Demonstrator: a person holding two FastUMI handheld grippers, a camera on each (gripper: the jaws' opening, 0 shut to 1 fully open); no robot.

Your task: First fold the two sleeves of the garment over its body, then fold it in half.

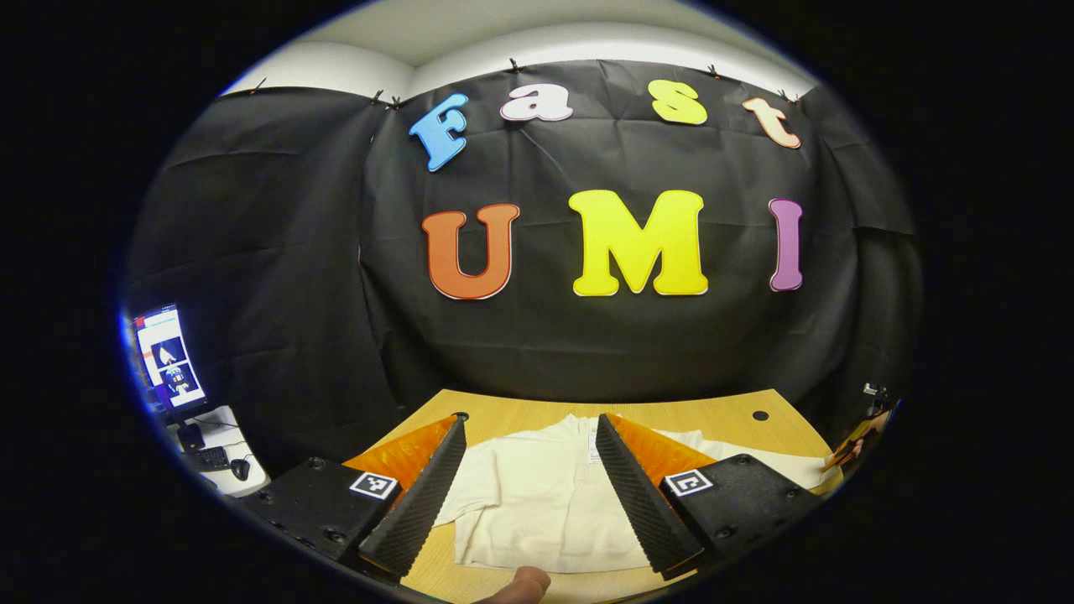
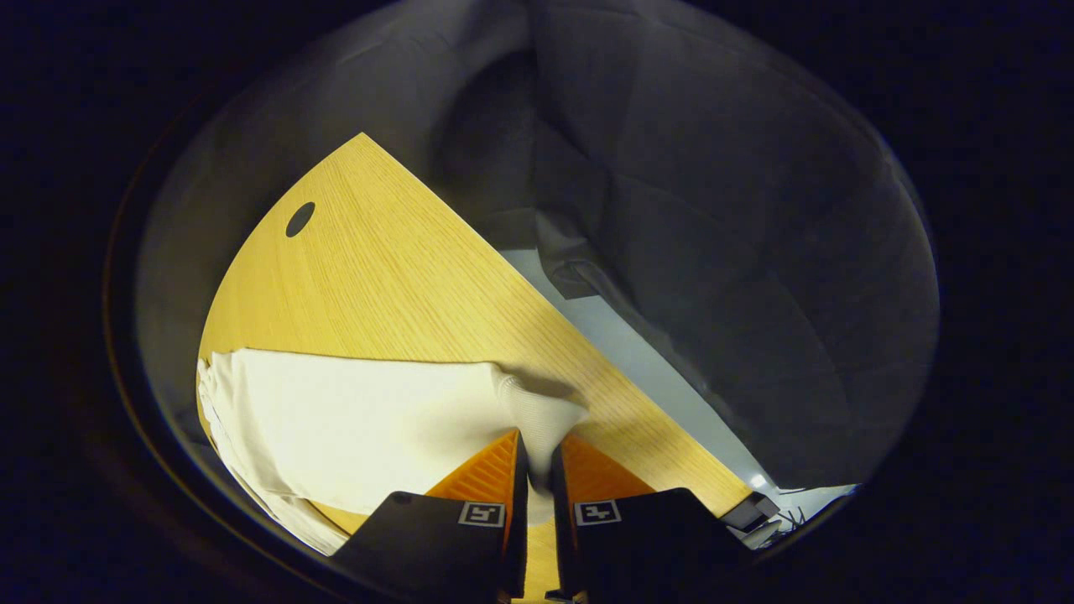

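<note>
A white garment (image 1: pixel 537 503) lies flat on the wooden table (image 1: pixel 713 415), collar toward the far side. My left gripper (image 1: pixel 530 424) hovers over it, open, with the body of the garment showing between its fingers and nothing held. A thumb (image 1: pixel 520 583) shows at the bottom edge. In the right gripper view, the right gripper (image 2: pixel 539 445) is shut on the ribbed cuff (image 2: pixel 541 411) of one sleeve (image 2: pixel 361 419). The cuff is raised a little off the table (image 2: pixel 377 252), and the sleeve trails away to the left. The other gripper and a hand (image 1: pixel 856 445) appear at the far right of the left gripper view.
A monitor (image 1: pixel 168 356) with a keyboard and mouse (image 1: pixel 210 457) stands on a side desk at the left. The table has a cable hole (image 2: pixel 299 219) near its corner. Past the table's edge is grey floor (image 2: pixel 638 352) and the black cloth wall.
</note>
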